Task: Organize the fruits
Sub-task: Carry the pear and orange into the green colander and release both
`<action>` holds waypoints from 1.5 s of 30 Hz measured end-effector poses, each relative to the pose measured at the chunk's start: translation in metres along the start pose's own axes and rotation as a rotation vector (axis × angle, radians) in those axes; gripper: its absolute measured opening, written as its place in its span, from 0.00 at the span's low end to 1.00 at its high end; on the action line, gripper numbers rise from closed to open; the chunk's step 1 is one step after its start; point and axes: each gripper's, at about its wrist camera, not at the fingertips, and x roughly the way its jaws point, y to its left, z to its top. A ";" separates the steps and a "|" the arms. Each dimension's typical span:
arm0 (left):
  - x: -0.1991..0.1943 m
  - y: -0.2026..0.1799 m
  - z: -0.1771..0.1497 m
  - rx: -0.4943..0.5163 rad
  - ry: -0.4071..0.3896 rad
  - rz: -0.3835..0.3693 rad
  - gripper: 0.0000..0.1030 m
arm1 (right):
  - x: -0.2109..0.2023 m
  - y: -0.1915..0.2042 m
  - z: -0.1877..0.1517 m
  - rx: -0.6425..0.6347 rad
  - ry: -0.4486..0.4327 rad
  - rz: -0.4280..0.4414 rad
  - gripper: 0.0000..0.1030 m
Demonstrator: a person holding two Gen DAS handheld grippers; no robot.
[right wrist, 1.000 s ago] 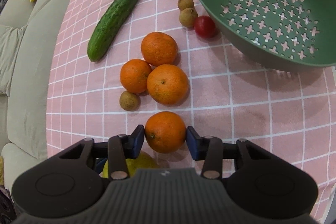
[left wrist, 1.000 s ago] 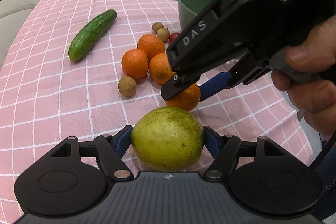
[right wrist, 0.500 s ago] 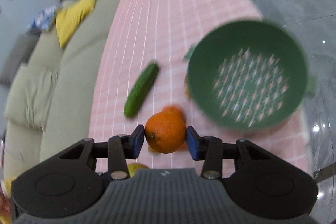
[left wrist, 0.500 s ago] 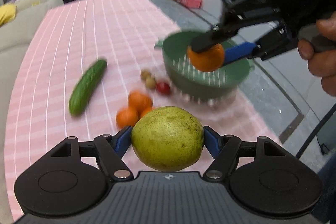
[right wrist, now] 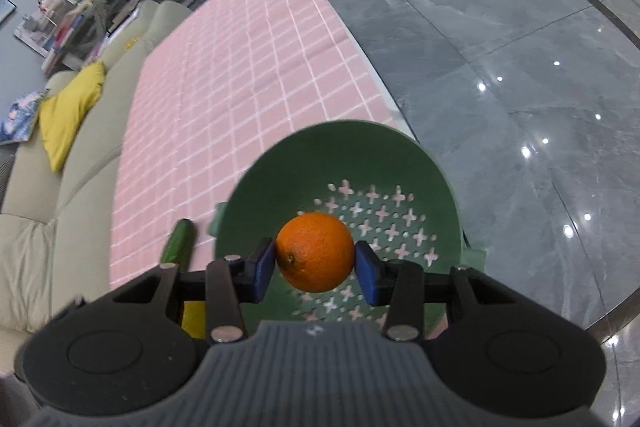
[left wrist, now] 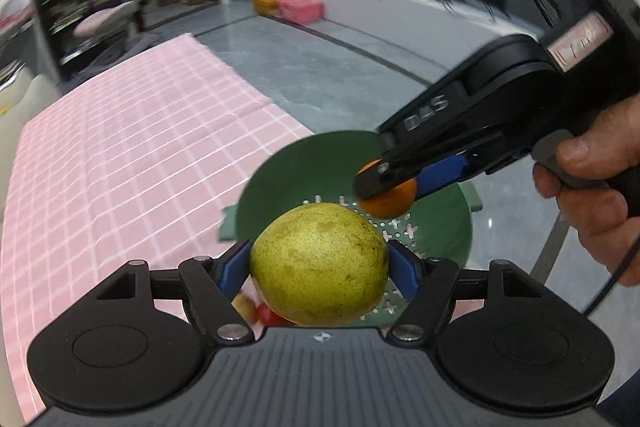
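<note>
The left gripper (left wrist: pixel 319 265) has its jaws clamped on a yellow-green pear (left wrist: pixel 319 264), long axis crosswise between the pads, above the green colander (right wrist: pixel 304 151). The right gripper (right wrist: pixel 315 258) has its jaws clamped on an orange (right wrist: pixel 315 251), stem scar facing lower left, over the colander's perforated bottom. The cucumber (right wrist: pixel 179 241) points up the pink checked surface (right wrist: pixel 240 67), its near end cut off by the gripper body; small fruits under the pear are blurred.

You can see a pink checked cloth (right wrist: pixel 240 75), a yellow pillow (right wrist: pixel 68 111) on the sofa (right wrist: pixel 36 239), and a shiny grey floor (right wrist: pixel 500 47).
</note>
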 end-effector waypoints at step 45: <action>0.081 -0.005 -0.006 0.046 0.309 -0.104 0.85 | 0.021 0.003 0.001 -0.078 -0.006 -0.071 0.50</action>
